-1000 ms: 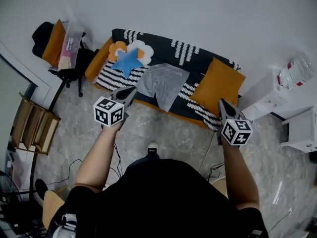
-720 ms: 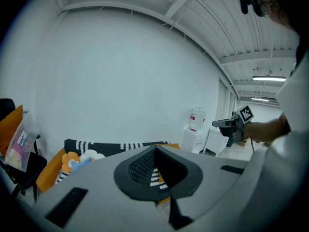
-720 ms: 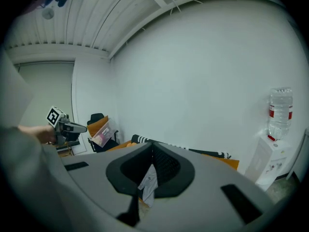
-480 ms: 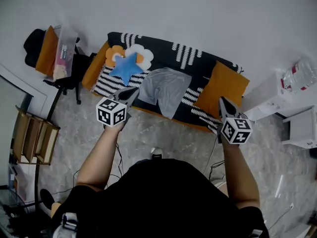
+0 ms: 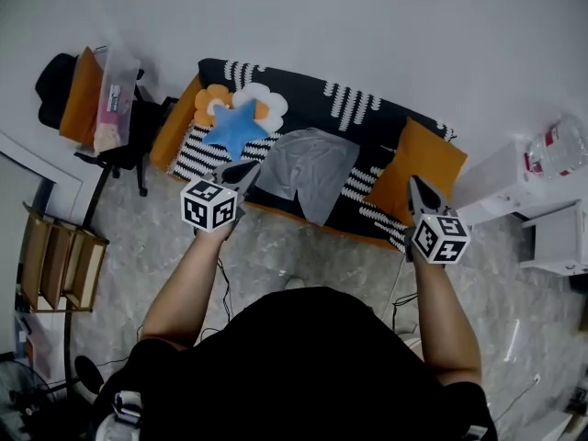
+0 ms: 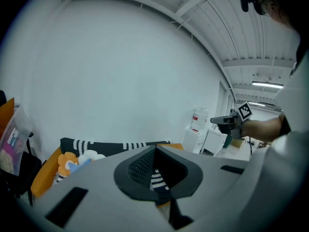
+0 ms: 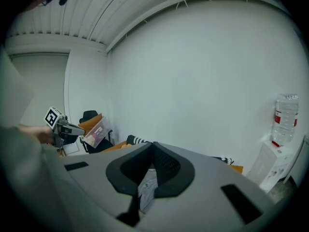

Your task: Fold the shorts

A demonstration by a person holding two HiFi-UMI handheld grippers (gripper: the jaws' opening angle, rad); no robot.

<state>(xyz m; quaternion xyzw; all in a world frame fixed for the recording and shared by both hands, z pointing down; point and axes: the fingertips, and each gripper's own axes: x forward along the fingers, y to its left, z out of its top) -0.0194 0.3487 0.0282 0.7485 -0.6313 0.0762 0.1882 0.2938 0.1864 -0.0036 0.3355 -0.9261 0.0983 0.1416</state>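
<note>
The grey shorts (image 5: pixel 308 166) lie spread out on the seat of a sofa (image 5: pixel 363 108) with a black-and-white striped cover. Both grippers hang in the air on the near side of the sofa, apart from the shorts. My left gripper (image 5: pixel 241 173) is shut and empty, just short of the shorts' left edge. My right gripper (image 5: pixel 415 187) is shut and empty too, in front of the orange cushion. In the left gripper view the closed jaws (image 6: pixel 155 149) frame a bit of striped cover. Seen from the right gripper (image 7: pixel 153 144), the shorts (image 7: pixel 147 190) show below the jaws.
On the sofa are an orange cushion (image 5: pixel 419 166) at the right, and a blue star pillow (image 5: pixel 235 124) and a flower pillow (image 5: pixel 262 99) at the left. A chair with an orange cushion (image 5: pixel 87 95) stands far left, a wooden rack (image 5: pixel 57 255) below it, a water dispenser (image 5: pixel 551 150) at the right.
The person has stepped towards the sofa, carrying both shut grippers closer to its front edge. The shorts have not moved.
</note>
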